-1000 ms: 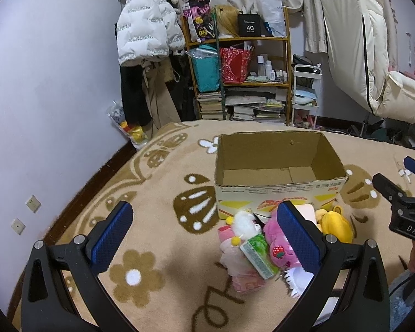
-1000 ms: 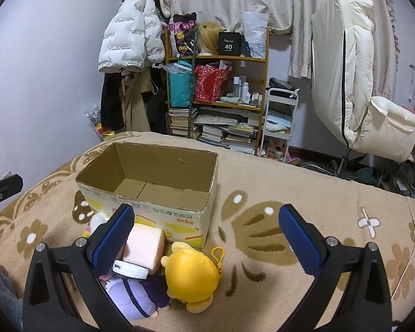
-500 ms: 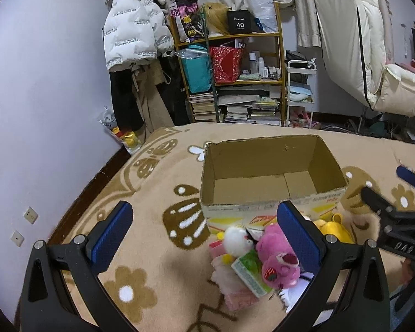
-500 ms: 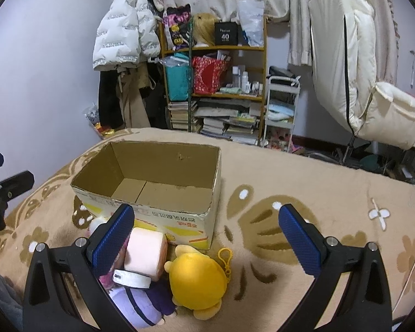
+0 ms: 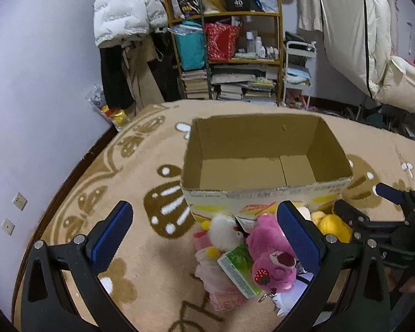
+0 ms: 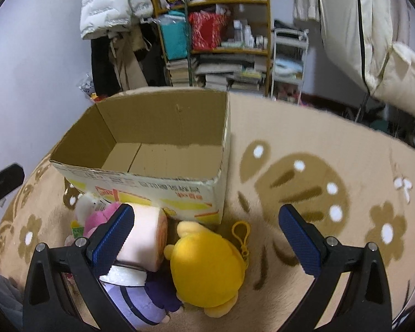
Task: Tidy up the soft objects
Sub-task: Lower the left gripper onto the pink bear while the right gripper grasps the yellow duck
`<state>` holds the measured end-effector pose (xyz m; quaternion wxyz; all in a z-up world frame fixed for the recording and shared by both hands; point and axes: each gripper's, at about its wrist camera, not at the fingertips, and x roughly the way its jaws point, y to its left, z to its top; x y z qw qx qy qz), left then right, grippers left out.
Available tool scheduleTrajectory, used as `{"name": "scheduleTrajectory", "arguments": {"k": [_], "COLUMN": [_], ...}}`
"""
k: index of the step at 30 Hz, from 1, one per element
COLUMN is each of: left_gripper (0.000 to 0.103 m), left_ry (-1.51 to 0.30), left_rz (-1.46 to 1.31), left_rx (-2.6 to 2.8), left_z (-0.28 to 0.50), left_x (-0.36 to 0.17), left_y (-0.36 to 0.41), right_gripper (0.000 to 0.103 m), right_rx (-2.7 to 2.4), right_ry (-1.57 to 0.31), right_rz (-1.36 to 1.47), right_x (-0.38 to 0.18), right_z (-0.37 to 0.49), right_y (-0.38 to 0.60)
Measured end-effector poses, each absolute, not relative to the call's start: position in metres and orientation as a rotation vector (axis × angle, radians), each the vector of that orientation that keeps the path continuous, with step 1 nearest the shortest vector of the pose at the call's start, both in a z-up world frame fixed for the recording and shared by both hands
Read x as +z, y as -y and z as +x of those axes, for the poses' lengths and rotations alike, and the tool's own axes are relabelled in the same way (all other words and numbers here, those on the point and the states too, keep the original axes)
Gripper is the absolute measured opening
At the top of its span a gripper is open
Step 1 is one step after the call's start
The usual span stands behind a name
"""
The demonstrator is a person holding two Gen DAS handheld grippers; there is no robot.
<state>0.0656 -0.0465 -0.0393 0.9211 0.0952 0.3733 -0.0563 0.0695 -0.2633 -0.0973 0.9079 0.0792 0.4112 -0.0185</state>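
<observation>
An open, empty cardboard box (image 5: 265,191) (image 6: 141,182) stands on the patterned rug. A heap of soft toys lies in front of it: a pink bear (image 5: 271,257), a white plush (image 5: 224,232), a green packet (image 5: 238,271), a yellow plush (image 5: 332,224) (image 6: 207,268), a pink roll-shaped plush (image 6: 144,240) and a purple and white plush (image 6: 141,301). My left gripper (image 5: 204,238) is open and empty above the heap's left part. My right gripper (image 6: 207,235) is open and empty over the yellow plush; it also shows in the left wrist view (image 5: 373,215).
A beige rug (image 5: 124,179) with brown flower patterns covers the surface. Behind it stand a cluttered shelf (image 5: 235,55), hanging coats (image 5: 124,19) and a cream chair (image 5: 373,41). A purple wall (image 5: 27,96) lies to the left.
Both grippers have moved forward and down toward the box and the toy heap, which now look larger and nearer. Both stay open and empty.
</observation>
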Motion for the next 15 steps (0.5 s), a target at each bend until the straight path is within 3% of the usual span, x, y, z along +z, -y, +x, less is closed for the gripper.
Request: {"name": "scheduleTrajectory", "arguments": {"k": [15], "left_gripper": [0.103], "left_ry": [-0.902], "left_rz": [0.245], "left_rx": [-0.238], "left_z": [0.076], "left_x": [-0.079], "left_y": [0.081], "right_gripper": [0.103], "right_rx": [0.010], "right_ry": [-1.033], "right_rz": [0.258], "right_x": [-0.143], "right_z": [0.087], "right_y": [0.275]}}
